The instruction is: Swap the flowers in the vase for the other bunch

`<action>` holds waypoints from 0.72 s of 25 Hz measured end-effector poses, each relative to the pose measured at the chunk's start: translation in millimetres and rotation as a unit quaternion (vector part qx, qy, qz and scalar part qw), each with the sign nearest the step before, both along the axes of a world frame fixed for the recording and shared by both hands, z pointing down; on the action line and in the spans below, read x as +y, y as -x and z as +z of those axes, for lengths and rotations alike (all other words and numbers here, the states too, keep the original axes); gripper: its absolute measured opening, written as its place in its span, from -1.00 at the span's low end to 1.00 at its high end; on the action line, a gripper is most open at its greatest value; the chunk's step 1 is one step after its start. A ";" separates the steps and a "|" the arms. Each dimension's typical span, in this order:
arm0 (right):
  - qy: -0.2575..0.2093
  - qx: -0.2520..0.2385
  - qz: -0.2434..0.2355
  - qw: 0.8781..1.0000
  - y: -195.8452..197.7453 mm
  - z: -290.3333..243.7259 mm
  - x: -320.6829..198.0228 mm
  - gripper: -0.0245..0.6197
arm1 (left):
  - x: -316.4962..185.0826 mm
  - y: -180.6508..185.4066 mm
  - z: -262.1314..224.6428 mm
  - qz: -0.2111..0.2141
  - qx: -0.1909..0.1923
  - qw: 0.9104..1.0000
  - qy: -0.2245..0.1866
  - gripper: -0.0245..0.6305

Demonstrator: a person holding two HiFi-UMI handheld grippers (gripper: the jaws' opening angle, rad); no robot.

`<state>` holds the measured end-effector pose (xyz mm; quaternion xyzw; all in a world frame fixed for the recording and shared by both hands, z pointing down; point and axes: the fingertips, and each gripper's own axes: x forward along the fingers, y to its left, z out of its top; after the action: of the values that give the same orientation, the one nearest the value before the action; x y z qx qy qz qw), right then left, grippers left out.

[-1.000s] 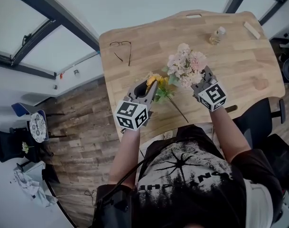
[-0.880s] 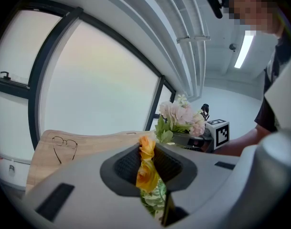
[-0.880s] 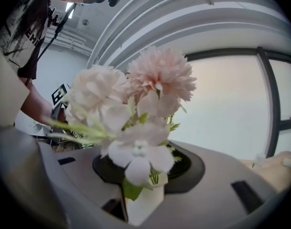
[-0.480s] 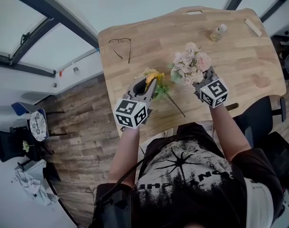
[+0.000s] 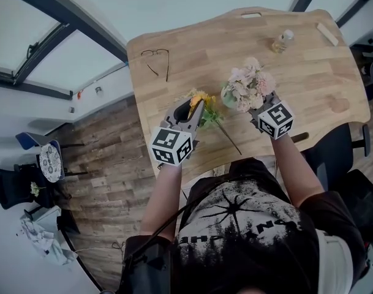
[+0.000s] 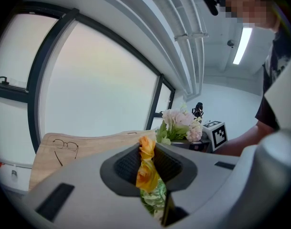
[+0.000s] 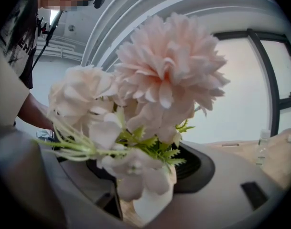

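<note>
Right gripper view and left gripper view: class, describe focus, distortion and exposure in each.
Right gripper view: pink flowers fairly sharp, vase near the lens blurred, window frames bowed, corners black. Left gripper view: orange flowers soft, window washed out.

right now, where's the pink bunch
Head view, right of centre on the table: the pink bunch stands in the vase between the jaws of the right tool, which have just been opening. The yellow bunch is to its left.

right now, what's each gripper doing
left gripper: shut on the yellow flowers.
right gripper: open, jaws have just been opening, with the vase of pink flowers between them.
</note>
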<state>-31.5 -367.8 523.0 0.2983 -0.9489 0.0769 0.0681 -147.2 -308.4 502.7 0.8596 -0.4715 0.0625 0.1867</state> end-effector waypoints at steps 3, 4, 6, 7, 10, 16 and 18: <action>-0.005 0.000 0.002 1.000 -0.3 -1.1 -1.4 -0.07 | 0.4 -2.2 -1.0 0.000 -0.001 1.000 -0.003 -0.68; -0.010 0.001 0.003 1.000 -0.9 -2.2 -2.2 -0.06 | -0.2 -3.3 -1.0 0.000 0.000 1.000 -0.003 -0.68; -0.017 0.009 0.006 1.000 -3.5 -2.6 -2.9 -0.06 | -1.4 -6.0 -1.0 0.001 0.000 1.000 -0.002 -0.68; -0.017 0.013 0.007 1.000 -4.6 -1.2 -2.9 -0.06 | -1.9 -6.8 -0.9 0.002 0.001 1.000 -0.002 -0.68; -0.008 0.014 0.009 1.000 -6.1 4.5 -2.5 -0.03 | -1.8 -6.3 0.2 0.001 0.002 1.000 0.000 -0.68; -0.004 0.013 0.011 1.000 -5.4 6.9 -3.2 -0.01 | -1.1 -2.8 3.0 -0.002 0.000 1.000 0.002 -0.68; -0.003 0.012 0.013 1.000 -6.8 7.1 -1.8 -0.01 | -0.1 -1.3 3.1 -0.005 -0.001 1.000 0.000 -0.68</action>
<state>-24.7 -369.5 530.1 0.3115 -0.9444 0.0710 0.0779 -145.9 -308.5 505.8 0.8570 -0.4761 0.0623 0.1872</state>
